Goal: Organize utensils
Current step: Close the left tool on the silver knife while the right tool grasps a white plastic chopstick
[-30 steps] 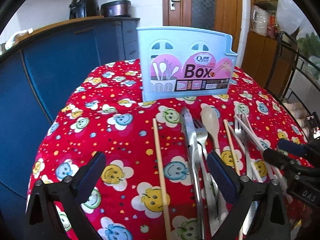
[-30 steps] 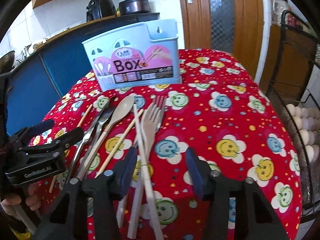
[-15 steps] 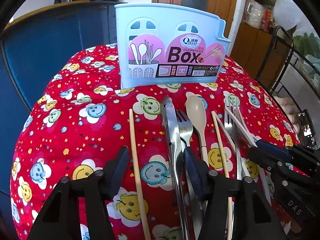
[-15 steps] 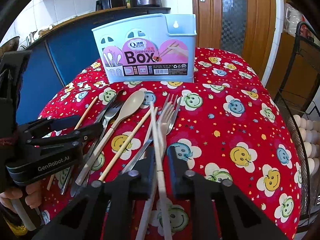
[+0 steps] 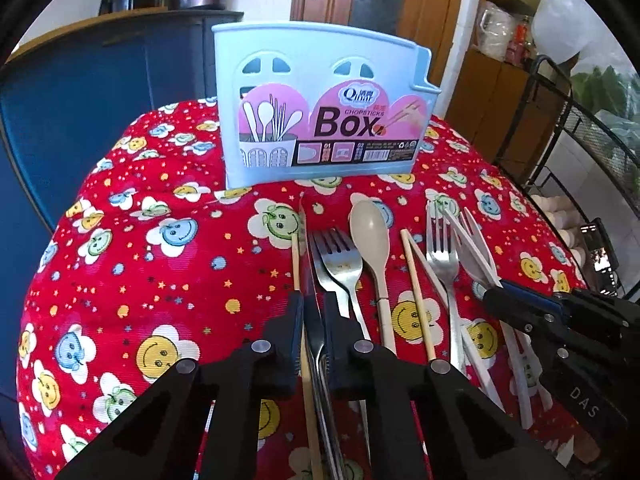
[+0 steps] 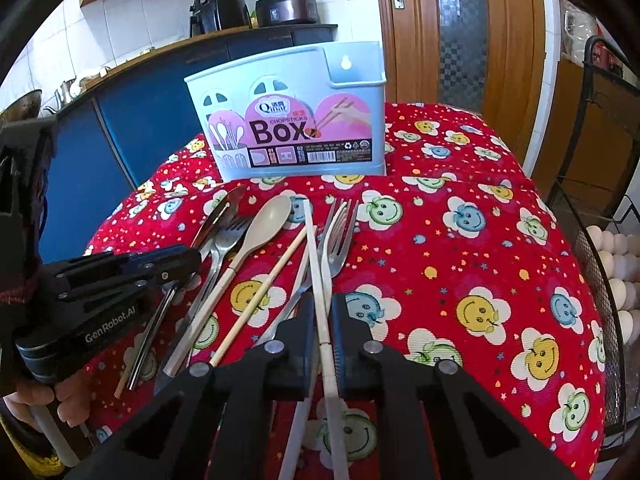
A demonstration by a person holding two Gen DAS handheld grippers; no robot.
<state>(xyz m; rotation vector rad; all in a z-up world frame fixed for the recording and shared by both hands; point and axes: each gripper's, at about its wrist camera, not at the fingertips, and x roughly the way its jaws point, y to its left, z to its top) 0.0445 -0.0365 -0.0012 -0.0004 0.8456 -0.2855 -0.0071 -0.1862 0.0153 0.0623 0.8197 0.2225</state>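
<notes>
Tongs status, left unit: the left tongs are closed on the table knife, clamping its blade between both pads; a wooden chopstick lies directly against the knife on its left and runs back beside the left pad, so whether it is also clamped cannot be told. Right unit: the right tongs are closed on the white chopstick, which passes straight between the pads and points toward the far edge of the worktop.

Utensils lie in a row on the red smiley-print cloth covering the worktop, near its middle. In the left wrist view, from the knife toward the right edge: a steel fork, touching the knife; a beige spoon; a second wooden chopstick; a second steel fork; and a white plastic fork, whose handle runs under the right tongs. In the right wrist view, the left tongs sit over the knife at the left end of the row.

Holder: the light blue chopstick box stands upright beyond the utensil tips, toward the far edge, apart from all utensils.
</notes>
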